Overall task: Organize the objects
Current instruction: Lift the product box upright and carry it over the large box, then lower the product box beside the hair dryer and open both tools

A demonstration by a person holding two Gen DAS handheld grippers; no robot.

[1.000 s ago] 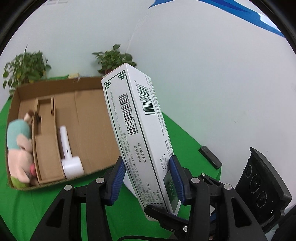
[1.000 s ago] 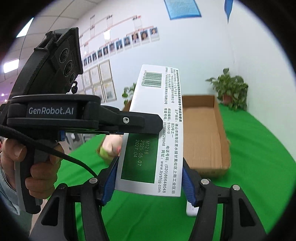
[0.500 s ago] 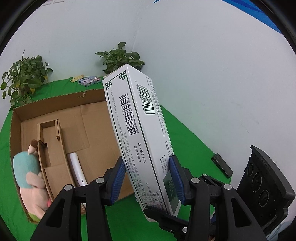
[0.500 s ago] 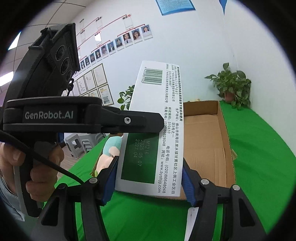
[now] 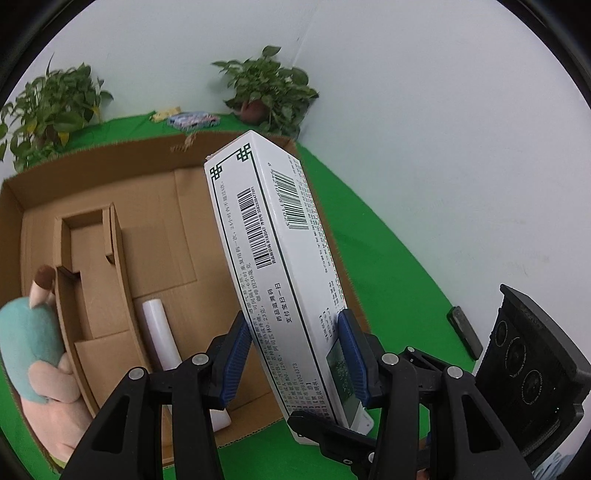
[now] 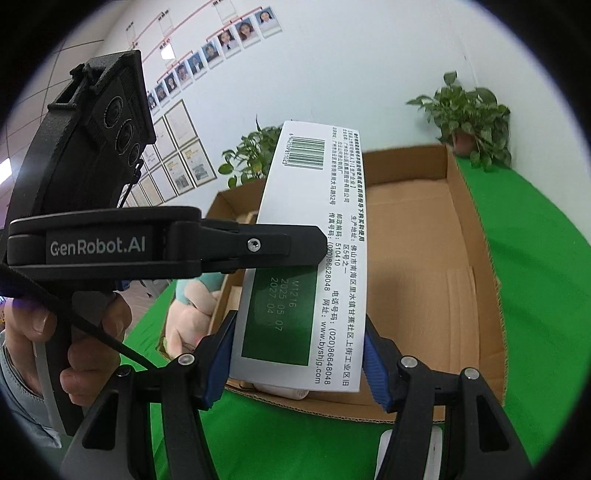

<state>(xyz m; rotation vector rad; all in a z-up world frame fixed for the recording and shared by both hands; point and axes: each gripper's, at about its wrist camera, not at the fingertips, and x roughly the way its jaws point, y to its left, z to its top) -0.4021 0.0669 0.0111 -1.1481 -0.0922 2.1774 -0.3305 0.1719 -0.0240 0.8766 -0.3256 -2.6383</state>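
Trouble starts nearest: left claw (image 5: 291,363) and right claw (image 6: 297,363) both clamp the medicine box (image 5: 273,266) above the cardboard tray (image 6: 472,236); uneven release could tip it onto the white tube (image 5: 159,332).

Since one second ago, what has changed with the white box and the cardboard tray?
Both grippers carried the white box forward; it now hangs over the cardboard tray, above the empty right section. The left gripper and right gripper keep the same grip. Plush toy and white tube stayed.

office | staff portraits (image 6: 236,35) | framed certificates (image 6: 184,166) on wall
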